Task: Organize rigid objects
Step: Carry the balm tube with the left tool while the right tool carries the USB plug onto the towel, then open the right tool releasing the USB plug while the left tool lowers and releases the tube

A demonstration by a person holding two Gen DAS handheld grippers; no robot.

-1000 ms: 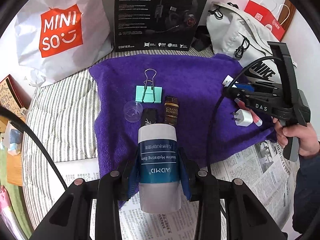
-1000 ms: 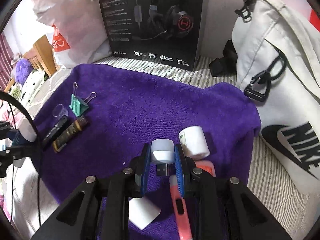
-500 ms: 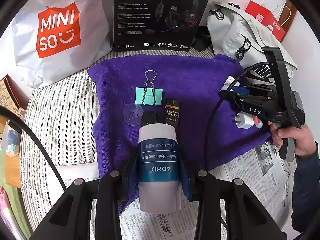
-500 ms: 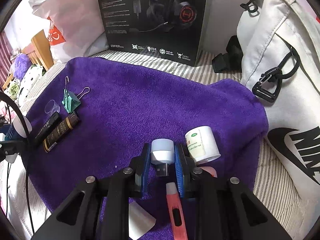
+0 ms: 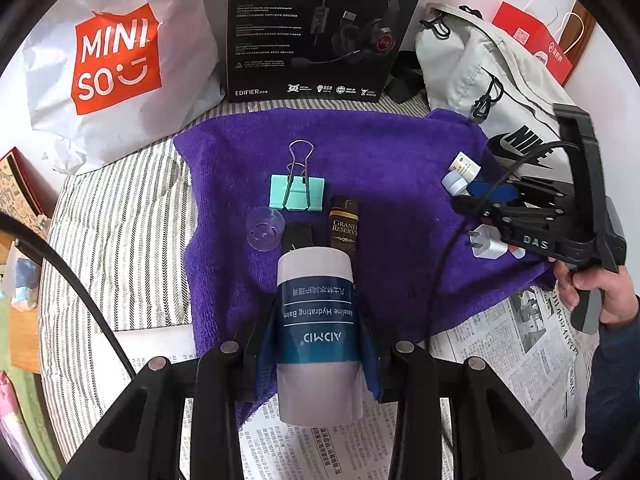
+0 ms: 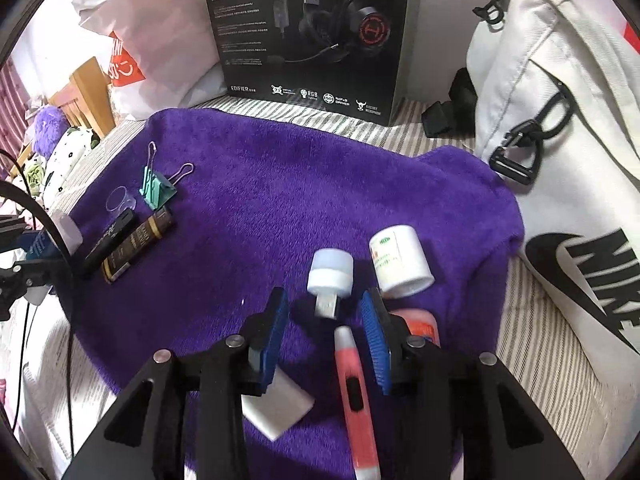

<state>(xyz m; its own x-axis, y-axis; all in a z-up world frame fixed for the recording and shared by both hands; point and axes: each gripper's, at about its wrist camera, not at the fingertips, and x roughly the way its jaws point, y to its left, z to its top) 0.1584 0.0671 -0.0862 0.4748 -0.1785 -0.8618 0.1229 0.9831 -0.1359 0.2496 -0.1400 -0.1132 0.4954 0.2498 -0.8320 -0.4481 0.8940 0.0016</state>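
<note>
My left gripper (image 5: 316, 328) is shut on a white and blue hydrating balm tube (image 5: 316, 320) above the near edge of the purple towel (image 5: 392, 152). My right gripper (image 6: 326, 320) is open. A small white USB light (image 6: 330, 274) lies on the towel just ahead of its tips, free of the pads. Beside it lie a white bottle (image 6: 400, 260), a pink utility knife (image 6: 356, 392) and a white charger (image 6: 276, 408). A teal binder clip (image 5: 297, 192), a clear cap (image 5: 265, 228), a black tube (image 6: 108, 240) and a brown bar (image 5: 343, 226) lie at the towel's left.
A black headset box (image 5: 320, 28) stands behind the towel, a white Miniso bag (image 5: 116, 64) to its left, a white Nike bag (image 6: 560, 140) to its right. Newspaper (image 5: 520, 344) covers the near side. Striped bedding (image 5: 120, 216) lies under all.
My right gripper has opened and let go of the USB light, which now lies on the towel next to the white bottle. My left gripper still holds the balm tube.
</note>
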